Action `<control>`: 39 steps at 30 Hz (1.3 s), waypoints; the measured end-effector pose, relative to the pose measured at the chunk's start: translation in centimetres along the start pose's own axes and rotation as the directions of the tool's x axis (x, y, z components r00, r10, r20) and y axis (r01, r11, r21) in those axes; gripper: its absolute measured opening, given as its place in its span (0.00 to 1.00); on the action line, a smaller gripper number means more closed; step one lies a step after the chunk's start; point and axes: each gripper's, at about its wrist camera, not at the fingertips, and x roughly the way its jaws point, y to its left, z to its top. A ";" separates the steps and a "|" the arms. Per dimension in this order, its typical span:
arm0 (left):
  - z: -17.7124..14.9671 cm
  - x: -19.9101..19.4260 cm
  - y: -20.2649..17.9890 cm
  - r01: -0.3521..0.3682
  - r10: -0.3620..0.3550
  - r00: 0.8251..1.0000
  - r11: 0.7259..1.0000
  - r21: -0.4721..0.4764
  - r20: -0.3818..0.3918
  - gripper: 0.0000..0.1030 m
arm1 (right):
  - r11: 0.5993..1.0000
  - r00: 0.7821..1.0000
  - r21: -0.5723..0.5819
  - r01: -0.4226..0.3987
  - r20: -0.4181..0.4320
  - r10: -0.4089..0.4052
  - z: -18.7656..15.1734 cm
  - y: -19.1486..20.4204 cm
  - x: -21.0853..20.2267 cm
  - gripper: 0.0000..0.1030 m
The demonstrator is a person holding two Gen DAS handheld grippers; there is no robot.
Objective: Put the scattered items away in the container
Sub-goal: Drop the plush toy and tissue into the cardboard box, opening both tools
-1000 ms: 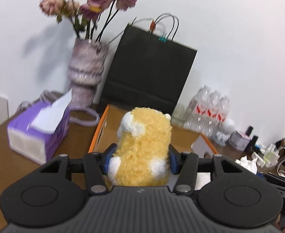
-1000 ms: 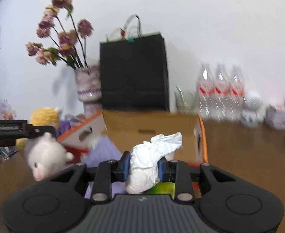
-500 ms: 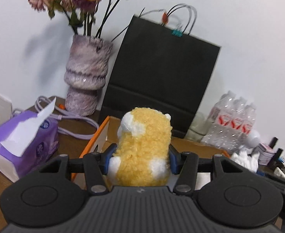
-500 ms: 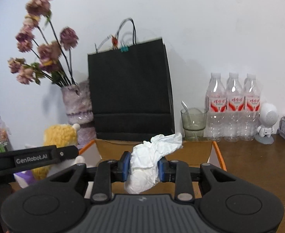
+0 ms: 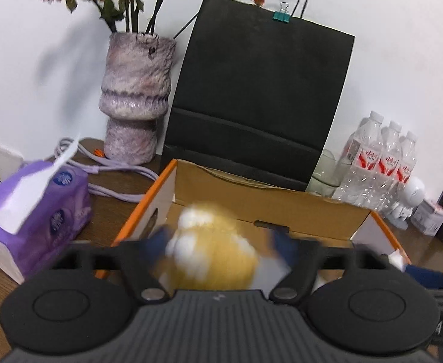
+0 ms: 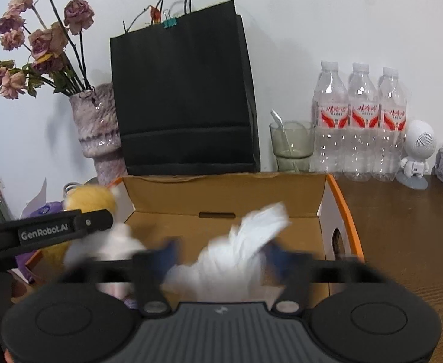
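An open cardboard box [image 5: 263, 208] with orange edges stands before me; it also shows in the right wrist view [image 6: 221, 193]. My left gripper [image 5: 218, 242] is open over the box, and the blurred yellow-and-white plush toy [image 5: 212, 257] sits between its spread fingers, dropping. My right gripper [image 6: 221, 251] is open over the box too, and the crumpled white tissue [image 6: 239, 251] is blurred between its fingers, falling. In the right wrist view the plush toy [image 6: 91, 202] and the left gripper's body [image 6: 46, 233] show at left.
A black paper bag [image 5: 257, 96] stands behind the box. A vase of dried flowers [image 5: 137, 96] and a purple tissue box [image 5: 37, 211] are at left. Water bottles [image 6: 360, 121], a glass cup [image 6: 292, 145] and a small white robot figure [image 6: 418, 154] are at right.
Both grippers have opened over the box. The plush toy and the tissue have left the fingers' grip and are dropping. Both grippers moved nearer the box.
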 end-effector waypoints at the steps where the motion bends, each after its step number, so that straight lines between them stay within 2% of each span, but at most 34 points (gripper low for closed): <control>1: 0.1 -0.4 -0.2 -0.010 0.010 1.000 1.000 0.012 0.019 1.00 | 1.000 1.000 0.007 -0.003 -0.008 0.003 0.1 -0.1 -0.1 1.00; 5: 0.4 -1.8 -0.8 -0.027 0.025 0.998 0.999 0.033 0.066 1.00 | 0.999 0.999 0.039 -0.031 -0.026 0.032 0.7 -0.5 -0.6 1.00; 10: 0.5 -1.9 -0.6 -0.026 0.025 0.998 1.000 0.016 0.053 1.00 | 0.999 1.000 0.046 -0.014 0.009 0.013 1.0 -0.5 -1.3 1.00; 18: 0.4 -1.9 -0.7 -0.024 0.022 0.998 0.999 0.022 0.050 1.00 | 0.997 1.000 0.075 -0.010 -0.004 0.010 1.3 -1.0 -1.4 1.00; 32: 0.3 -2.2 -0.8 -0.023 0.023 0.999 1.000 0.021 0.040 1.00 | 0.998 0.999 0.054 0.017 -0.031 -0.015 1.4 -0.8 -1.3 1.00; 39: 0.2 -4.5 -0.1 0.001 -0.001 0.999 1.000 0.021 0.038 1.00 | 0.999 0.999 0.005 0.036 -0.017 -0.036 1.5 0.1 -3.2 1.00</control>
